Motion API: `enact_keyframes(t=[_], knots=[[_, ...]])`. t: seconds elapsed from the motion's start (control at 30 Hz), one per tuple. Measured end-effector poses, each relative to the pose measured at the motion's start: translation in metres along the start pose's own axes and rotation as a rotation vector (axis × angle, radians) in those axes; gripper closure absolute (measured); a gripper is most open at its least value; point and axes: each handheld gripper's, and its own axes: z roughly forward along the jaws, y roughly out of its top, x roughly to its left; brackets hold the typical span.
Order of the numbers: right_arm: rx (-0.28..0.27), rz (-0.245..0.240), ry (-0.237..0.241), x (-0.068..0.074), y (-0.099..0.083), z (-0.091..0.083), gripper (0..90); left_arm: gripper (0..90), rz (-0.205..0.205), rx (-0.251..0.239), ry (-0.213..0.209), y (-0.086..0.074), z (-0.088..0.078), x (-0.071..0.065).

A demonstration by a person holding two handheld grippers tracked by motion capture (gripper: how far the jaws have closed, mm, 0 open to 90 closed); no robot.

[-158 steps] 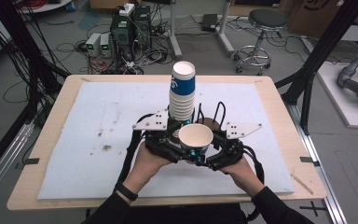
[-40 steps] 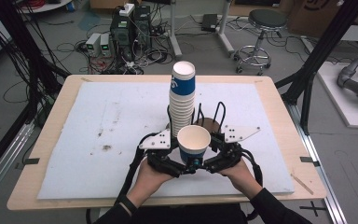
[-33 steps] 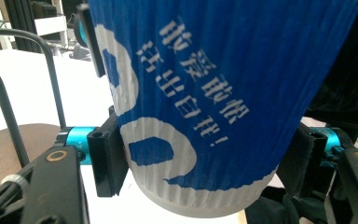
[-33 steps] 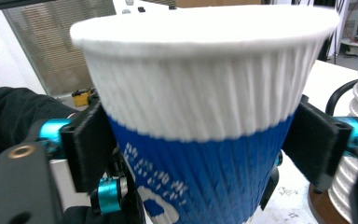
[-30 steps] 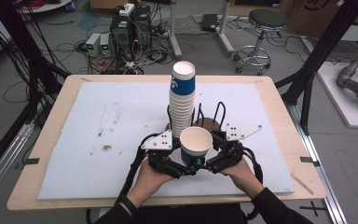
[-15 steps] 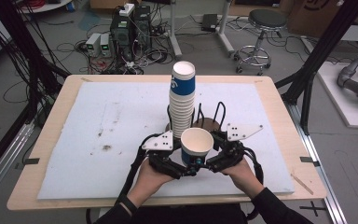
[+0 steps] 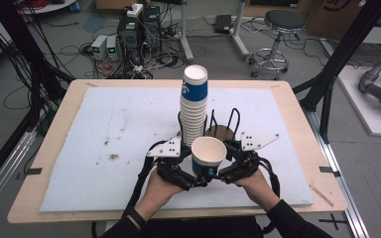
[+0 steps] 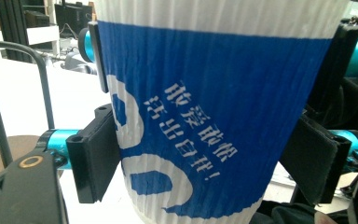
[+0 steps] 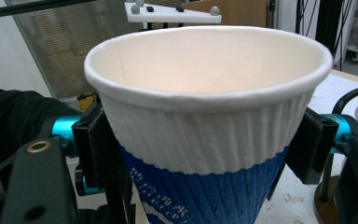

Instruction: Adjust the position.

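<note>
Paper cup, blue and white, upright above the desk near its front edge, just before the cup stack; clamped by right claw, just closing; between left claw pads, just opening, grip unclear.

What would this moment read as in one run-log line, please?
left hand-held gripper: just opening around paper cup | right hand-held gripper: just closing, pads on cup | cup stack: upright behind
</note>
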Motion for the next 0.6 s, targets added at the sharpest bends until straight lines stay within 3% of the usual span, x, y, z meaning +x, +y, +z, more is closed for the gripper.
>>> enact_keyframes(t=[0.3,0.6], knots=[[0.004,-0.004,0.003,0.0008,-0.0008,0.0013,24.0,26.8,0.001,0.0,-0.005,0.0004,-0.001,0.0004],[0.006,-0.01,0.002,0.0012,-0.0007,0.0015,22.2,27.6,0.015,0.004,-0.002,0.0006,-0.0005,-0.0003]])
